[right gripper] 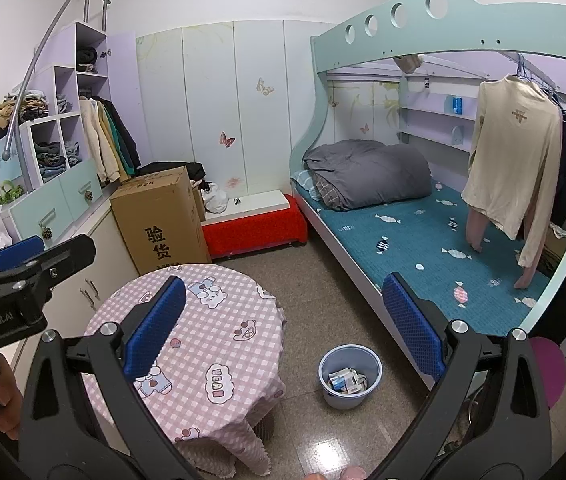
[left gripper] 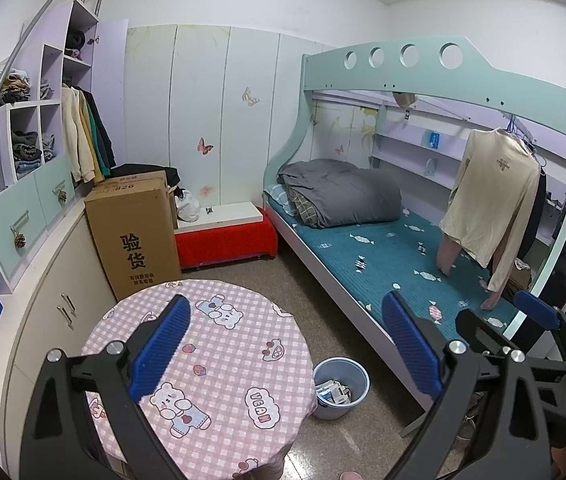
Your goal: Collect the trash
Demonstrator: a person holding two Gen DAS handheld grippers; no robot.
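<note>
A pale blue bin (left gripper: pixel 337 410) (right gripper: pixel 343 400) stands on the floor between the round table and the bed. Inside it lies trash (left gripper: pixel 333 391) (right gripper: pixel 346 380), crumpled blue and white packets. My left gripper (left gripper: pixel 287 344) hangs open above the table's near edge, nothing between its blue pads; the right wrist view catches it at the left edge (right gripper: pixel 43 250), held by a hand (right gripper: pixel 3 400). My right gripper (right gripper: pixel 283 330) is open and empty too, above the floor just short of the bin; in the left wrist view it sits at the far right (left gripper: pixel 511 320).
The round table (left gripper: pixel 223 332) (right gripper: pixel 219 320) wears a pink checked cloth. A tall cardboard box (left gripper: pixel 135 232) and a red low bench (left gripper: pixel 227 242) stand behind it. A bunk bed (left gripper: pixel 383 256) with a hanging cream shirt (left gripper: pixel 491 200) fills the right side. Cabinets (left gripper: pixel 55 308) line the left wall.
</note>
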